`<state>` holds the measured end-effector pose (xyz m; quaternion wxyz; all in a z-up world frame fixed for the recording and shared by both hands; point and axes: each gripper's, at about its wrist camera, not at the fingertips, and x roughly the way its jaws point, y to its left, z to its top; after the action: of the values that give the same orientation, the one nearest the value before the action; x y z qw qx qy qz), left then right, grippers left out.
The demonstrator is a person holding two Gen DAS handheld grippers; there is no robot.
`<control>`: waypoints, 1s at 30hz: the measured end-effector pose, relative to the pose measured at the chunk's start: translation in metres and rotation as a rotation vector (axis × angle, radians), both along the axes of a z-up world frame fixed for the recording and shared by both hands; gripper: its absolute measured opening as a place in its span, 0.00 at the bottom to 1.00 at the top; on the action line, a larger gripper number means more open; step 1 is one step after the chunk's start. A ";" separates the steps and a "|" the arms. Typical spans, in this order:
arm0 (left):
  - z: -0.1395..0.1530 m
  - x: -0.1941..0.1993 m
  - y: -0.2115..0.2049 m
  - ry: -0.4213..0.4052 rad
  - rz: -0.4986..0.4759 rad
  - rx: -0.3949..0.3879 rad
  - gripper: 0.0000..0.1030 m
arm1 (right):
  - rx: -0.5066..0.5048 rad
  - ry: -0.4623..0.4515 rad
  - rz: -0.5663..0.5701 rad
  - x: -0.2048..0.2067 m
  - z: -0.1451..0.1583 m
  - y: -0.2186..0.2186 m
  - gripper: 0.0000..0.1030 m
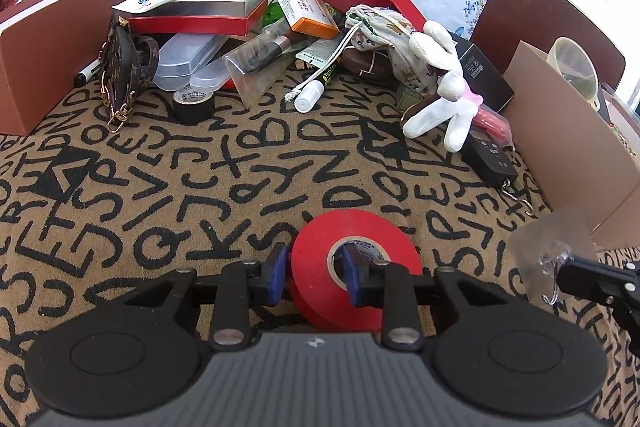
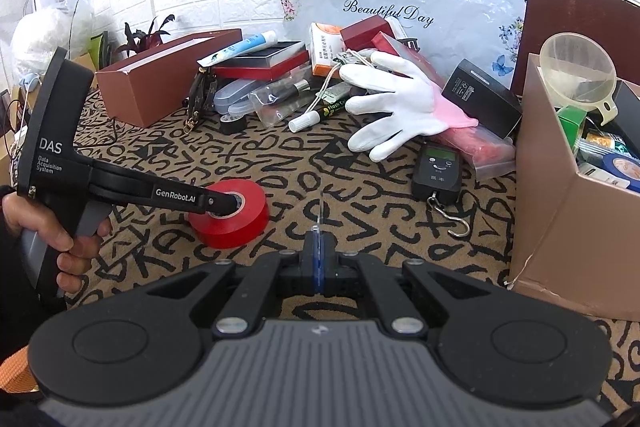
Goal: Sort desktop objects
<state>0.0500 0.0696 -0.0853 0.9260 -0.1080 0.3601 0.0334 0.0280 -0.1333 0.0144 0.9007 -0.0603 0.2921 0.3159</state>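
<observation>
Gripping the red tape roll (image 1: 354,269) on the desk (image 1: 240,163), left hand-held gripper (image 1: 316,277) pinched its wall, one finger through the core. Right hand-held gripper (image 2: 319,259) clamped a clear hook sheet (image 1: 554,247). Box (image 2: 560,227) partly filled; pile unsorted.

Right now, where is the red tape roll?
In the left wrist view the red tape roll lies on the lettered cloth, low centre, gripped through its wall by the left claw.

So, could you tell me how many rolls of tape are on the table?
2. The red tape roll lies near the front, its wall clamped by the left gripper. The black tape roll sits by the clutter at the back. Others may be hidden in the pile.
</observation>
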 end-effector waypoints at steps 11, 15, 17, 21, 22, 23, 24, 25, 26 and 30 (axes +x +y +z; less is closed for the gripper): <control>0.017 -0.003 -0.012 -0.025 -0.026 -0.017 0.28 | 0.038 -0.066 0.003 -0.004 0.019 -0.012 0.00; 0.029 -0.004 -0.024 -0.048 -0.053 -0.011 0.28 | 0.047 -0.100 0.008 -0.005 0.028 -0.016 0.00; 0.035 -0.004 -0.032 -0.059 -0.066 -0.007 0.28 | 0.053 -0.111 0.008 -0.005 0.031 -0.019 0.00; 0.049 -0.003 -0.045 -0.086 -0.097 -0.005 0.28 | 0.063 -0.140 0.003 -0.004 0.039 -0.028 0.00; 0.053 -0.002 -0.049 -0.094 -0.106 -0.003 0.28 | 0.065 -0.151 0.000 -0.004 0.042 -0.031 0.00; 0.057 -0.001 -0.053 -0.101 -0.115 -0.001 0.28 | 0.070 -0.162 -0.005 -0.003 0.046 -0.035 0.00; 0.061 0.000 -0.057 -0.109 -0.124 -0.001 0.28 | 0.075 -0.175 -0.010 -0.003 0.051 -0.039 0.00; 0.066 0.002 -0.061 -0.119 -0.137 -0.001 0.28 | 0.081 -0.189 -0.015 -0.003 0.056 -0.043 0.00; 0.072 0.003 -0.066 -0.131 -0.151 0.000 0.28 | 0.088 -0.207 -0.020 -0.003 0.062 -0.048 0.00; 0.095 0.010 -0.087 -0.180 -0.207 0.007 0.28 | 0.124 -0.279 -0.043 -0.001 0.090 -0.068 0.00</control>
<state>0.0601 -0.0175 0.0097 0.9535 -0.0694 0.2846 -0.0709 0.0265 -0.2010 0.1043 0.9411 -0.0416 0.1452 0.3025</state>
